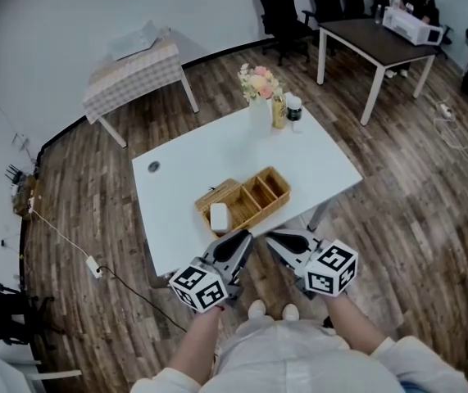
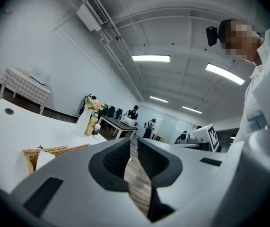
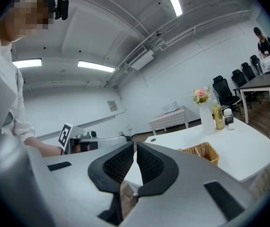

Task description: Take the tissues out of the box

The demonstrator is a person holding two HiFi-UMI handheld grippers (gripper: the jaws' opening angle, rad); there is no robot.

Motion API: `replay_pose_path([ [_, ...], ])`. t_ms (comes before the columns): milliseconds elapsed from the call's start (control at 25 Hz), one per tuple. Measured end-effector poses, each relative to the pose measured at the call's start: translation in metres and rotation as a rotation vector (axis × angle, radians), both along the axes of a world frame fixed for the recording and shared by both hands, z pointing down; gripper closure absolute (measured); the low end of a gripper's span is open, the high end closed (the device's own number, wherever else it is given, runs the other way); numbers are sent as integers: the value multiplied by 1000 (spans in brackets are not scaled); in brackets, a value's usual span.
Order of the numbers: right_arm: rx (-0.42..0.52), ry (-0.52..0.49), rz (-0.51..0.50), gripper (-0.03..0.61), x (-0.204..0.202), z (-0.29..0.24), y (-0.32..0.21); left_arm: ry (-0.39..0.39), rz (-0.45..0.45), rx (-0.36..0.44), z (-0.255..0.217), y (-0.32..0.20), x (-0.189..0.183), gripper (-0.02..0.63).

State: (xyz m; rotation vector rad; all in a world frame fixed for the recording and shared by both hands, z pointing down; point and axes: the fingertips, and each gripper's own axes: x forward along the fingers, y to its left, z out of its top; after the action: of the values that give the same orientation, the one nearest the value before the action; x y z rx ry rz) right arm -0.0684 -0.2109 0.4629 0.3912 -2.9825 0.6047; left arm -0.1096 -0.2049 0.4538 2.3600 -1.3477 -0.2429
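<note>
A wicker box (image 1: 276, 180) with several compartments stands near the front of the white table (image 1: 217, 158). A white tissue pack (image 1: 219, 217) stands in its left compartment. Both grippers hover side by side at the table's front edge, just short of the box. My left gripper (image 1: 245, 237) has its jaws a narrow slit apart with nothing between them; in the left gripper view (image 2: 134, 145) the box (image 2: 54, 150) and tissue (image 2: 42, 159) lie to its left. My right gripper (image 1: 273, 237) is shut and empty (image 3: 135, 148), with the box (image 3: 202, 151) to its right.
A vase of flowers (image 1: 258, 84), a yellow bottle (image 1: 279, 109) and a small jar (image 1: 294, 109) stand at the table's far edge. A checked-cloth table (image 1: 135, 68) and a dark table (image 1: 377, 39) with chairs stand beyond. A cable (image 1: 94, 264) lies on the floor at left.
</note>
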Motion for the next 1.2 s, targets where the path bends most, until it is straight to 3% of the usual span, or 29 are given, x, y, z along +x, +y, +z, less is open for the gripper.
replay_pose_path([
  [200,-14,5,6,538,-1,6,-9,-89,-66,-52,19,-15,-20,497],
  [480,-37,8,7,538,-6,15,-16,-180,-211,-193,54,-32,-67,395],
  [720,-61,16,5,538,-11,24,-23,-236,-262,-308,84,-47,-92,325],
  [920,-79,18,3,538,-13,28,-27,-259,-279,-414,108,-55,-102,293],
  [1200,-100,23,13,538,-12,35,-37,-281,-314,-480,129,-69,-115,262],
])
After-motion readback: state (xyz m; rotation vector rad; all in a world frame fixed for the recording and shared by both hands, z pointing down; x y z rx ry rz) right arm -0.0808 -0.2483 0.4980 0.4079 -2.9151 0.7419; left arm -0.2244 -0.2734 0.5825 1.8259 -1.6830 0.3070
